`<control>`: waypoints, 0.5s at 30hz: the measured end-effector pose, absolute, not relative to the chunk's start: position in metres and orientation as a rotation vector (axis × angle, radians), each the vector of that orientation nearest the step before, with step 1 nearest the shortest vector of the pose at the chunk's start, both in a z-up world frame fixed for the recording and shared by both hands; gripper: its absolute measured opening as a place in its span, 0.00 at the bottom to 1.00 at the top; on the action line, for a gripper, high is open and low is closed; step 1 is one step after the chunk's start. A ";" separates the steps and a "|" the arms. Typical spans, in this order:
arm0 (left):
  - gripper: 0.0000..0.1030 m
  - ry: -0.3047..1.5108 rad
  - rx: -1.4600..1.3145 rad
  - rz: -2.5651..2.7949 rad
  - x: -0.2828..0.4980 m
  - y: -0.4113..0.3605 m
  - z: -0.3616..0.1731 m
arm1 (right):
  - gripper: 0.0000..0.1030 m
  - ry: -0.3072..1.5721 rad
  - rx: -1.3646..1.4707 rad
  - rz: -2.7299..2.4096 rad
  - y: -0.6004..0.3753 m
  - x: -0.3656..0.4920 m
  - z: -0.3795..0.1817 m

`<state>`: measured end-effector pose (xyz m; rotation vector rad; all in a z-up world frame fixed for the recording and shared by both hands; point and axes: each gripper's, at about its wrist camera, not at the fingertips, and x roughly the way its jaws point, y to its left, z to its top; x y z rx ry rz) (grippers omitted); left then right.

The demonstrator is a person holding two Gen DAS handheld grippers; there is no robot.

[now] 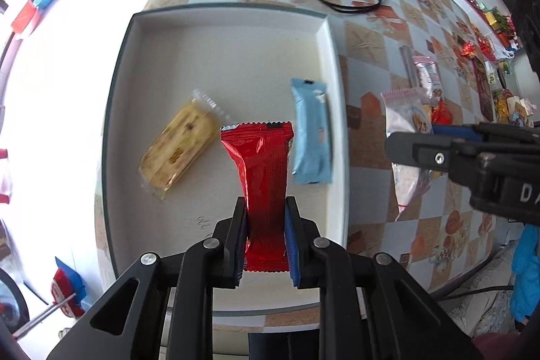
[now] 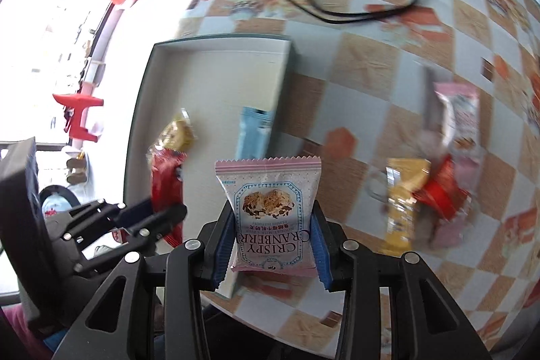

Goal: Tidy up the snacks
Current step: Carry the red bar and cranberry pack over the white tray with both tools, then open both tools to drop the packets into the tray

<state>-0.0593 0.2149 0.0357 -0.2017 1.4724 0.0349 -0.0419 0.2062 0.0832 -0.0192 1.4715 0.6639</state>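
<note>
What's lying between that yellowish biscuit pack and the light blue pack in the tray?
In the left wrist view, the red packet hangs between the yellowish pack and blue pack, clamped by the left gripper.

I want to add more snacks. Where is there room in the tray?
The tray is bare across its far half, beyond the yellow biscuit pack and blue wrapper. The near middle is crowded, under the red packet.

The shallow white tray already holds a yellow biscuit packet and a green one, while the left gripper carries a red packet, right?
Not green: in the left wrist view the second packet in the white tray is light blue.
</note>
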 end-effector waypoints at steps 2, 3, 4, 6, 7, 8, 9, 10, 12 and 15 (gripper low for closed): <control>0.21 1.481 -0.214 0.046 -0.064 0.223 0.032 | 0.41 1.475 -0.033 0.678 0.219 -0.043 0.082; 0.21 1.485 -0.220 0.052 -0.067 0.226 0.030 | 0.41 1.477 -0.039 0.684 0.224 -0.044 0.081; 0.21 1.490 -0.224 0.055 -0.069 0.229 0.028 | 0.41 1.480 -0.043 0.689 0.230 -0.044 0.080; 0.21 1.498 -0.229 0.061 -0.072 0.233 0.024 | 0.41 1.486 -0.051 0.697 0.239 -0.044 0.078; 0.21 1.503 -0.232 0.063 -0.072 0.234 0.023 | 0.41 1.488 -0.054 0.698 0.242 -0.044 0.078; 0.21 1.508 -0.235 0.065 -0.074 0.236 0.021 | 0.41 1.491 -0.059 0.700 0.247 -0.044 0.076; 0.21 1.512 -0.237 0.066 -0.075 0.237 0.019 | 0.41 1.493 -0.064 0.701 0.249 -0.044 0.076; 0.21 1.514 -0.237 0.067 -0.076 0.238 0.018 | 0.41 1.496 -0.067 0.703 0.253 -0.044 0.075; 0.21 1.521 -0.240 0.069 -0.077 0.239 0.015 | 0.41 1.502 -0.075 0.708 0.258 -0.046 0.074; 0.22 1.538 -0.244 0.071 -0.079 0.241 0.010 | 0.41 1.508 -0.091 0.718 0.266 -0.049 0.072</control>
